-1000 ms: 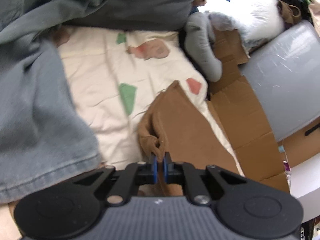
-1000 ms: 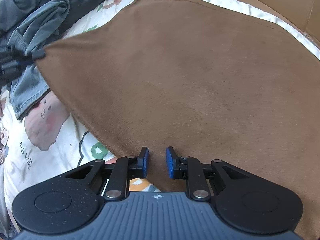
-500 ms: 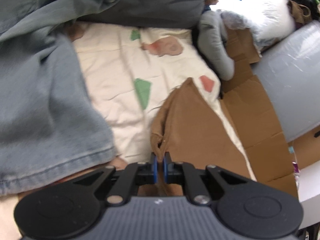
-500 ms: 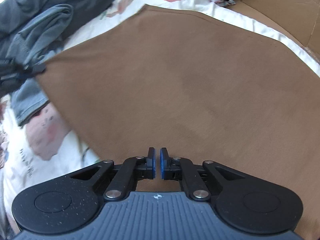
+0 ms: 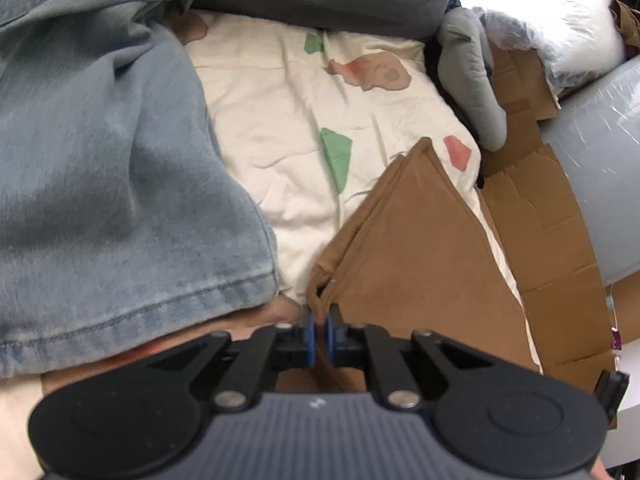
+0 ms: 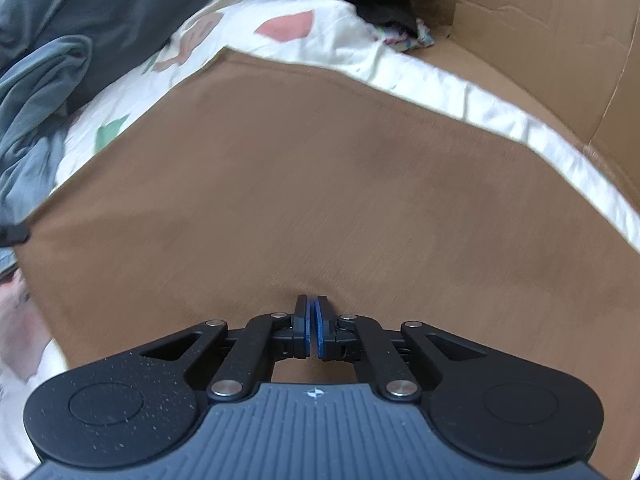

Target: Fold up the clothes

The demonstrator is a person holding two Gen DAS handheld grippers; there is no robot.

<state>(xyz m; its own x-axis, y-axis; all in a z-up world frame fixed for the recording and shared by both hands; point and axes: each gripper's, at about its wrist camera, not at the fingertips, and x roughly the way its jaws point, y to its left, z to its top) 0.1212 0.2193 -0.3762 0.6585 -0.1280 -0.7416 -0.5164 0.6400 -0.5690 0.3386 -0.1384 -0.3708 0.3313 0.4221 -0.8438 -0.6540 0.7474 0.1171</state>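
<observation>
Brown cloth: one, pinched by two tools.

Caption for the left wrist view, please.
Left gripper pinches a corner of the brown cloth over a patterned bedsheet, denim garment alongside.

Soft daylight; my left view blows out on the crinkly white plastic bag. Fisheye bends every edge, and my right view smears with motion blur.
</observation>
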